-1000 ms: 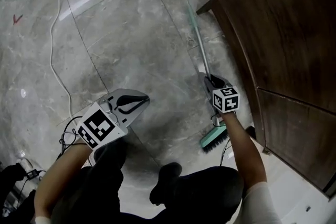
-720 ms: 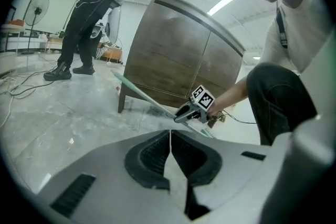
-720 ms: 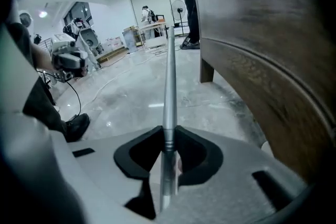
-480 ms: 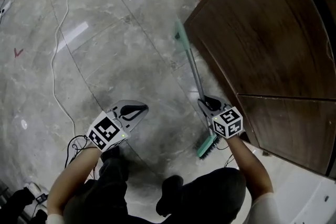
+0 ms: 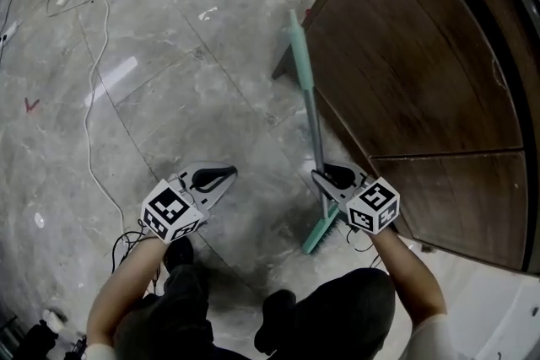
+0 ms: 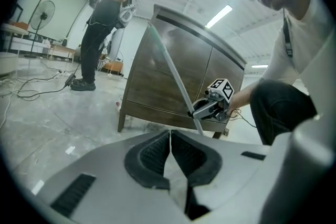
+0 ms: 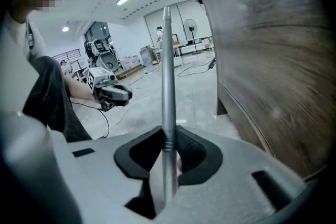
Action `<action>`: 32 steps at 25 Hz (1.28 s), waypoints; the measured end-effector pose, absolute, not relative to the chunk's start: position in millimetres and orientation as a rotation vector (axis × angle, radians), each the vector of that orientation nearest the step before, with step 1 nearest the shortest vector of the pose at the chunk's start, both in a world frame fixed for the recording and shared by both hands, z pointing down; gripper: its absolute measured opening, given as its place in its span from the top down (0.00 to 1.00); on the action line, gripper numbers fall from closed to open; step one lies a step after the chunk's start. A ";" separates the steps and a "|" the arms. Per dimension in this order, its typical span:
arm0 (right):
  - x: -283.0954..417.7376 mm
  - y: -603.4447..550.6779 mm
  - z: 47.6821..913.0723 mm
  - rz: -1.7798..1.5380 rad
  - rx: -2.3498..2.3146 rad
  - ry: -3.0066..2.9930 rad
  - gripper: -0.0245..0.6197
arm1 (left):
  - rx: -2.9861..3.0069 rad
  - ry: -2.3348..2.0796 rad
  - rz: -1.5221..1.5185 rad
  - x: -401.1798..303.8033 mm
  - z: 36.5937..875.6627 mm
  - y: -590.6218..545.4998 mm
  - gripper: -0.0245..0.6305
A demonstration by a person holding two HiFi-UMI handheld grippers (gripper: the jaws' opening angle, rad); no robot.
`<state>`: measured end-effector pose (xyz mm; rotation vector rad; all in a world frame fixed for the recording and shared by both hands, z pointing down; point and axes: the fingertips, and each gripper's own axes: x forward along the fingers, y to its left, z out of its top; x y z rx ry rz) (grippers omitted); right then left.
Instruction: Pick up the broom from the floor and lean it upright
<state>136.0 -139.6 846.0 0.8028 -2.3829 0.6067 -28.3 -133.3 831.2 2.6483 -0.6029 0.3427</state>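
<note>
Right gripper [image 5: 327, 180] clenched on the broom [image 5: 314, 131] handle, which stands tilted beside the cabinet [image 5: 405, 72]. Left gripper [image 5: 221, 175] closed, empty, well apart from the broom.

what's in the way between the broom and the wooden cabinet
Nothing visible. The right hand-held gripper is shut on the broom, and only bare floor separates it from the cabinet.

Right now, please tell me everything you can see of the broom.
The broom has a thin grey metal-looking shaft, a mint-green grip at its top and a mint-green head with dark bristles. It is tilted, head down, its top close to the wooden cabinet. The right gripper clamps its fingers on the lower shaft.
</note>
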 end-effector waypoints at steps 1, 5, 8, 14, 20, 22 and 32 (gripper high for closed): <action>133.4 -142.2 838.3 0.599 0.793 -2.401 0.83 | 2.650 -0.610 0.329 -27.5 828.2 -137.6 0.95; 126.7 -155.1 805.1 0.556 0.761 -2.462 0.83 | 2.665 -0.626 0.292 -25.4 814.2 -148.7 0.95; 118.5 -160.2 777.7 0.517 0.762 -2.491 0.84 | 2.694 -0.620 0.299 -25.9 800.1 -151.2 0.95; 102.7 -165.5 734.5 0.466 0.771 -2.550 0.84 | 2.780 -0.618 0.357 -27.8 762.4 -161.4 0.95; 97.4 -163.9 687.7 0.357 0.747 -2.618 0.84 | 2.821 -0.650 0.335 -33.2 717.9 -172.0 0.95; 98.8 -167.3 674.6 0.311 0.737 -2.631 0.84 | 2.823 -0.663 0.317 -33.1 709.6 -174.3 0.95; 74.6 -173.7 632.2 0.332 0.737 -2.640 0.84 | 2.846 -0.656 0.400 -39.4 709.9 -168.7 0.95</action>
